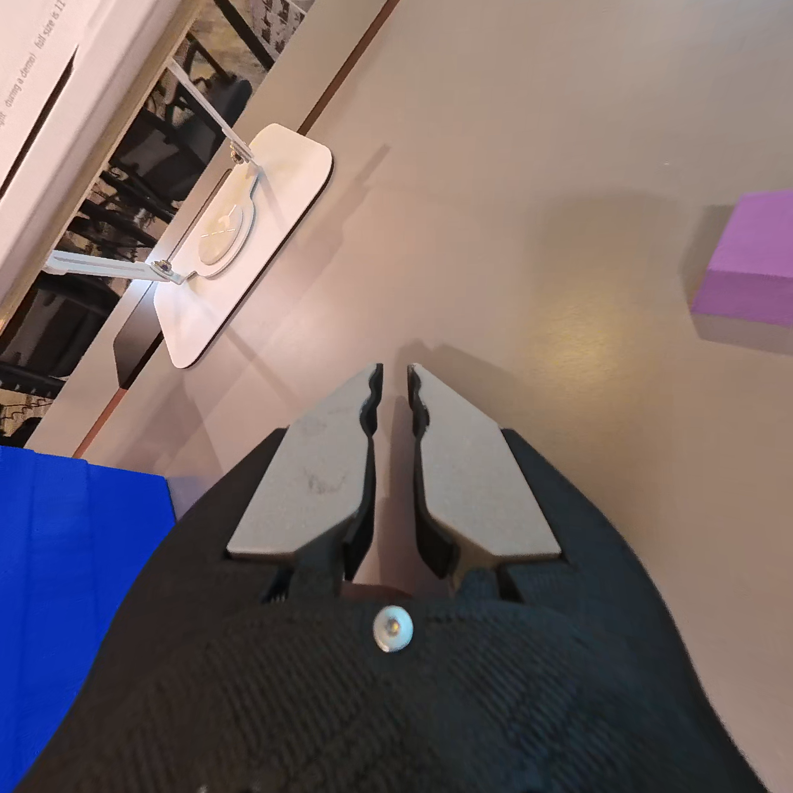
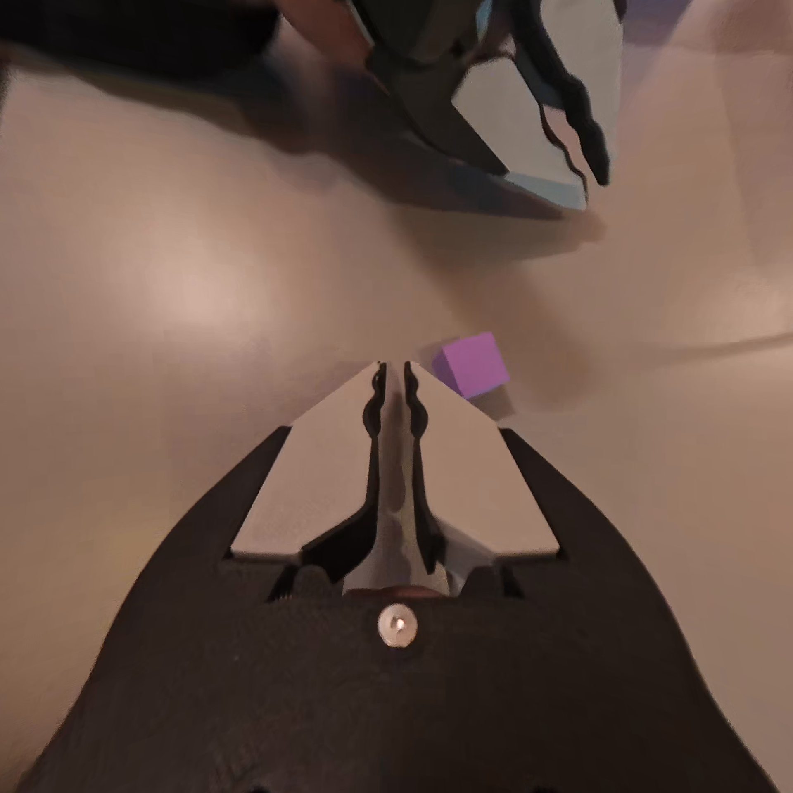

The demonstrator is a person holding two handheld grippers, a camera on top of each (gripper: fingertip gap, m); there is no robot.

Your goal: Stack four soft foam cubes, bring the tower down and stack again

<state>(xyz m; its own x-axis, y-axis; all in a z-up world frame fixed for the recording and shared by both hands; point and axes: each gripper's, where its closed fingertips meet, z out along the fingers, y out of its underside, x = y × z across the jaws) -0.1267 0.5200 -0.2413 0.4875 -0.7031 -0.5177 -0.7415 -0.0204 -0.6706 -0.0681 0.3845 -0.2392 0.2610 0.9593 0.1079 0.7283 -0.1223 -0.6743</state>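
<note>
In the left wrist view, my left gripper (image 1: pixel 394 368) is shut and empty, its tips over bare table. A deep blue foam cube (image 1: pixel 64 600) sits close on its left, beside the gripper body. A purple foam cube (image 1: pixel 751 257) lies on the table far to the right. In the right wrist view, my right gripper (image 2: pixel 394 364) is shut and empty above the table. The purple cube (image 2: pixel 472 364) lies just beyond and right of its tips, apart from them. The left gripper (image 2: pixel 594 176) shows blurred at the top, with a blue cube (image 2: pixel 545 193) partly hidden beneath it.
A white stand base plate (image 1: pixel 249 240) with thin metal arms sits on the beige table (image 1: pixel 515 128) near its far edge (image 1: pixel 343 77). A white board (image 1: pixel 38 107) stands beyond the edge, with dark furniture behind it. About 15 cm separates my left fingertips from my right. The deep blue foam cube (image 1: pixel 64 600) is about 20 cm from my left fingertips and 30 cm from my right.
</note>
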